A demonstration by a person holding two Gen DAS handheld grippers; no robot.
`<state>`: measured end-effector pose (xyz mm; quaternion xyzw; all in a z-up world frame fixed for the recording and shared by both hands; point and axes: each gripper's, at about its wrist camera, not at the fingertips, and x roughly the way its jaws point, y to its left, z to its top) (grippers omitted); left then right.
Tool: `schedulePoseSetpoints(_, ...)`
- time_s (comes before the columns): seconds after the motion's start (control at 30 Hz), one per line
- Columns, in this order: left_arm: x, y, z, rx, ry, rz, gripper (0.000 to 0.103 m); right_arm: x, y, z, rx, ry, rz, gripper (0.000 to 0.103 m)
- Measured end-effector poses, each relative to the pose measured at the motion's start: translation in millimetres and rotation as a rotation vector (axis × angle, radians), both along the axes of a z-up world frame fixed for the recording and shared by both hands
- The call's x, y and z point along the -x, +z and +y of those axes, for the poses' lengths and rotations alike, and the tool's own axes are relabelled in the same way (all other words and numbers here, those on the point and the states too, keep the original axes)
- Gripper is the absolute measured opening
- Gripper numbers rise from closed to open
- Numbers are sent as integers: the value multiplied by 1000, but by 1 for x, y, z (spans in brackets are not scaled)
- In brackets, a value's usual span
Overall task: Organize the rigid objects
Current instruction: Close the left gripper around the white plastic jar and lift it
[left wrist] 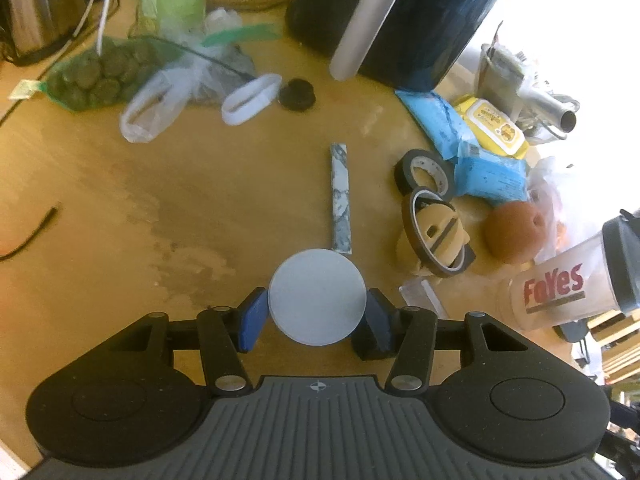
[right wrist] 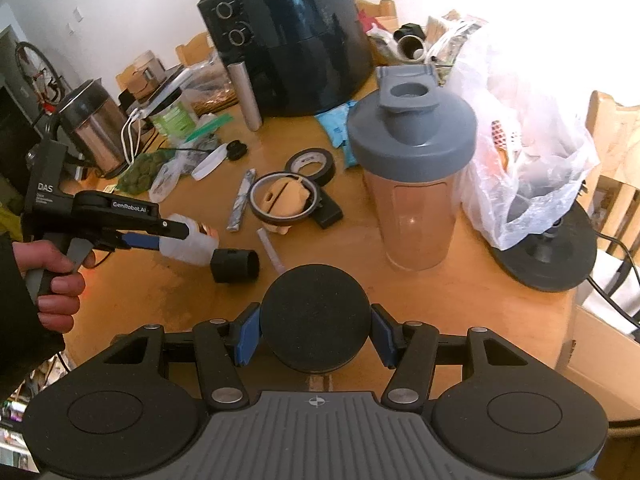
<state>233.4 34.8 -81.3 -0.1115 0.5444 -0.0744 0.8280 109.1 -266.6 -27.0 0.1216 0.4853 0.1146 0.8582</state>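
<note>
Left wrist view first: the left gripper has its jaws clenched on a small white bottle with a black cap, seen end-on as a pale disc, lifted clear of the desk near its front edge. My take: keep it level and steer wide of the marbled stick and tape rolls. Right wrist view: the right gripper is grasping a black round lid or puck, hard to tell which, held short of the shaker bottle. Best kept parked.
</note>
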Motion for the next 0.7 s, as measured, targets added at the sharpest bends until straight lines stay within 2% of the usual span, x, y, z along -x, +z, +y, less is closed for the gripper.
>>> schedulePoseSetpoints(0.7,82,84,-4,-43,-44,-184,52,5,4,20,-32,123,-4,60)
